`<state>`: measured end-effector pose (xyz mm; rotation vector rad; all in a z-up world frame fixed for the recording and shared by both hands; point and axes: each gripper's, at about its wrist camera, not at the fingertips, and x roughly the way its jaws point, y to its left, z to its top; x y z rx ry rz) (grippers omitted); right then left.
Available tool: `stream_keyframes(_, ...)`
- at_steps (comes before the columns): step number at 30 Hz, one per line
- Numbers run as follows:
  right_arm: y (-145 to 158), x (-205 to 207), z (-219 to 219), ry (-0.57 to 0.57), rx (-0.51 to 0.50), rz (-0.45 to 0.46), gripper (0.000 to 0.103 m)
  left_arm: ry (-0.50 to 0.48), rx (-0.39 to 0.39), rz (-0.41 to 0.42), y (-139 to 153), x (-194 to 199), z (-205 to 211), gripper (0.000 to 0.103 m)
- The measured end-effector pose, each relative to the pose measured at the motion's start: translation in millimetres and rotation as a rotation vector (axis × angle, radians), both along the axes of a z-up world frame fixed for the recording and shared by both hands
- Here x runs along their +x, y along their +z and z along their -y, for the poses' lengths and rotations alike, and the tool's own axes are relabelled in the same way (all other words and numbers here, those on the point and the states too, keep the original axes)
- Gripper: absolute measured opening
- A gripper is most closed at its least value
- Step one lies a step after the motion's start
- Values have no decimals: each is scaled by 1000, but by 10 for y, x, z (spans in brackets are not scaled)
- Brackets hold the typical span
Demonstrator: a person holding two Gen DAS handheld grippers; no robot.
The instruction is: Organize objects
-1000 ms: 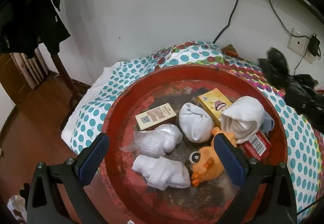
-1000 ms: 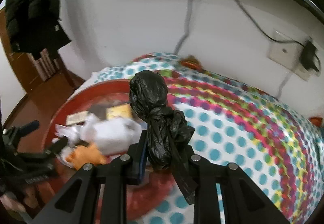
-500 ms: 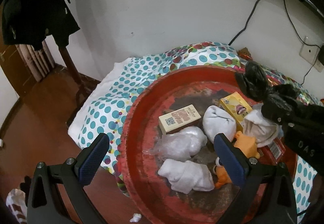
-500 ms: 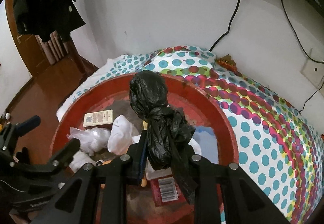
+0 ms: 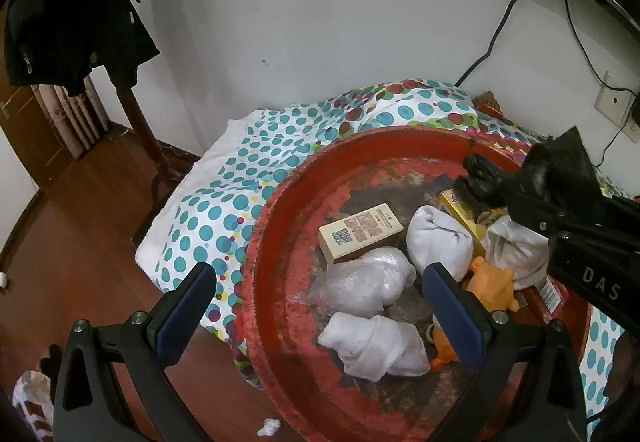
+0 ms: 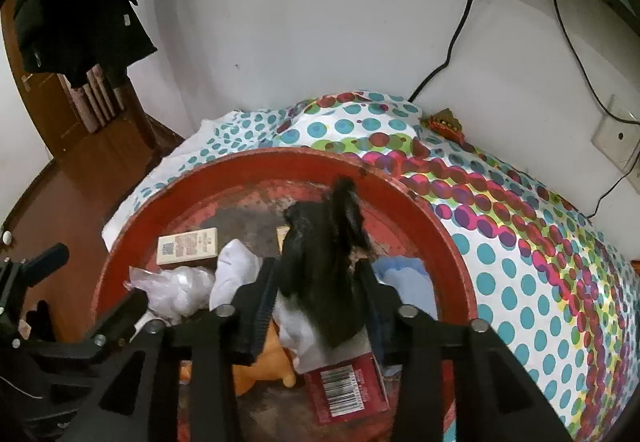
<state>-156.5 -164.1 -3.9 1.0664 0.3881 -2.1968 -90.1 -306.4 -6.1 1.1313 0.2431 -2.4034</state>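
We note first the left gripper, its blue-padded jaws spread wide with nothing between them, held above the near side of the red tray. The right gripper sits over the tray's right half; its jaws are opening, and the black plastic bag hangs between them, blurred, so we cannot confirm whether the pads still touch it. That bag and the gripper's frame block much of the tray interior in the right wrist view. Lying in the tray, nearest us, we record a rolled white cloth, an orange toy partly behind the left gripper's right finger, and a red packet with a barcode. Beyond these lie a clear plastic bundle, a second white roll, a beige box with a printed code, and a yellow box largely covered by the bag. A pale blue item at the tray's right side is too obscured to identify. The tray rests on a polka-dot cover. Farther back, a small brown object lies on the cover against the wall, a black cable runs down the wall, and a dark coat hangs at upper left.
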Motion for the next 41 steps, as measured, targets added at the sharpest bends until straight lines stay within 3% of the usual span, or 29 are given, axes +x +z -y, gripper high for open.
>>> stream_keyframes(3,29,20,-23,-6,-10,-9,55,-2,-7,-3,9,-1,-14,103)
stream_keyframes(10,200,197,-172,-6,-28,-72,61,-12,-14,8,-3,-26,-71,103)
stream_keyframes(16,213,391,-371,-5,-23,-105,62,-30,-37,10,21,-29,-140,103)
stream_keyframes(27,102,593,-686,-15,-19,-69,63,-70,-55,-10,65,-38,-281,103)
stream_keyframes(32,39,609,-729,-21,-22,-44,63,-94,-72,-54,147,10,-355,103)
stream_keyframes(41,43,656,-770,-22,-14,-56,63,-121,-90,-48,180,-3,-440,103)
